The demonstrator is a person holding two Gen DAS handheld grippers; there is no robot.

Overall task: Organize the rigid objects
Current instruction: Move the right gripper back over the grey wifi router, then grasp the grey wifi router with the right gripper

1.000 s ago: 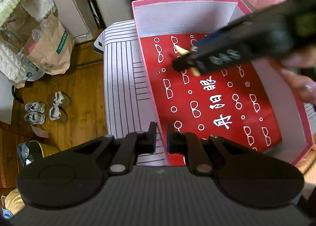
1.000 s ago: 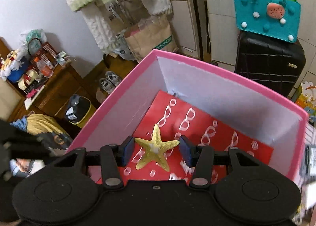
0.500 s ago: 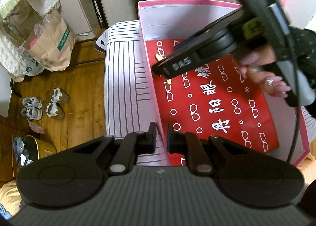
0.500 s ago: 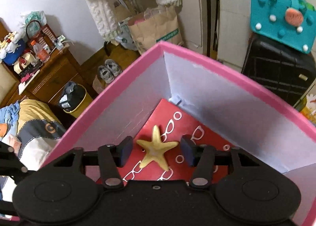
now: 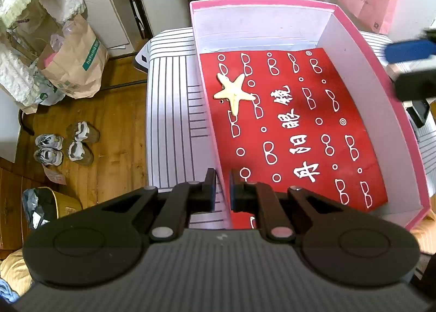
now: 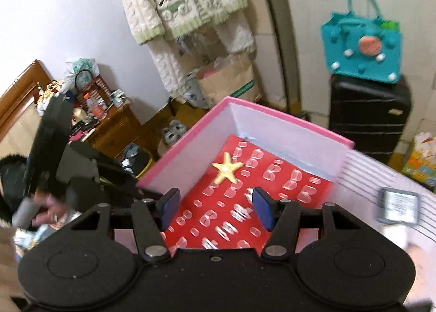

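Observation:
A yellow starfish (image 5: 233, 91) (image 6: 227, 167) lies flat on the red, glasses-printed lining in the far left part of the pink box (image 5: 259, 2) (image 6: 286, 118). My left gripper (image 5: 222, 190) is shut on the box's left wall near its front corner, the wall pinched between the pads. My right gripper (image 6: 216, 208) hovers above the box's near side, open, with nothing between its blue pads. In the left wrist view it shows only as a blur (image 5: 408, 66) past the box's right wall. The starfish lies well ahead of the right gripper's fingertips.
The box stands on a white striped surface (image 5: 169, 121). A small grey device (image 6: 397, 208) lies on it to the right. Behind are a black suitcase (image 6: 368, 115) with a teal bag (image 6: 362, 47) and a pink bag (image 5: 368, 4). Shoes (image 5: 62, 143) and a paper bag (image 5: 76, 66) sit on the wooden floor.
The right gripper has let go of the starfish, spread its jaws and pulled up and back out of the box. The starfish now lies on the lining. The left gripper kept still.

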